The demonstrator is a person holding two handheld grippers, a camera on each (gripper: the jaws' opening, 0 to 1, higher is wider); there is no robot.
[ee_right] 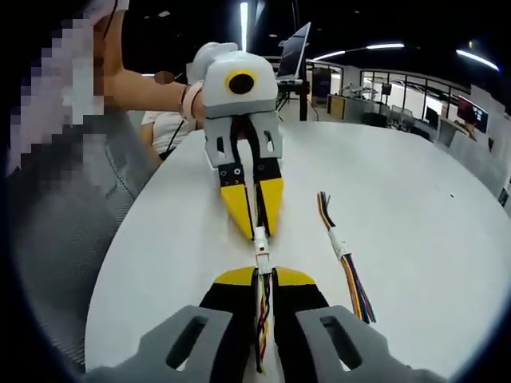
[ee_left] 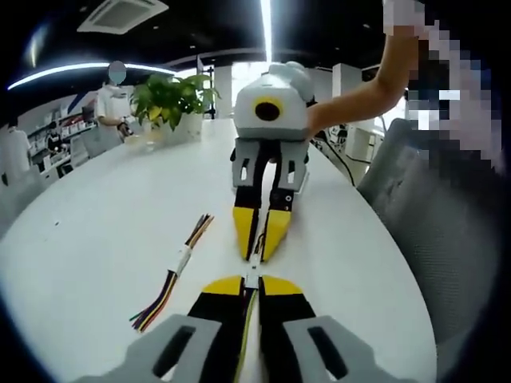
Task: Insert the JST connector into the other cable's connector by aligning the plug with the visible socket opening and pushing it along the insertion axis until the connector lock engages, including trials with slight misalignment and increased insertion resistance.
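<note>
Your left gripper (ee_left: 252, 281) and right gripper (ee_right: 264, 275) face tip to tip above the table (ee_left: 96, 231), each with fingers closed on its own cable. The white plug (ee_right: 259, 234) and socket (ee_right: 263, 259) meet between the tips, long axes in line with both grippers; whether the lock has caught, you cannot tell. A spare cable (ee_left: 174, 271) lies beside. No writing is legible.
</note>
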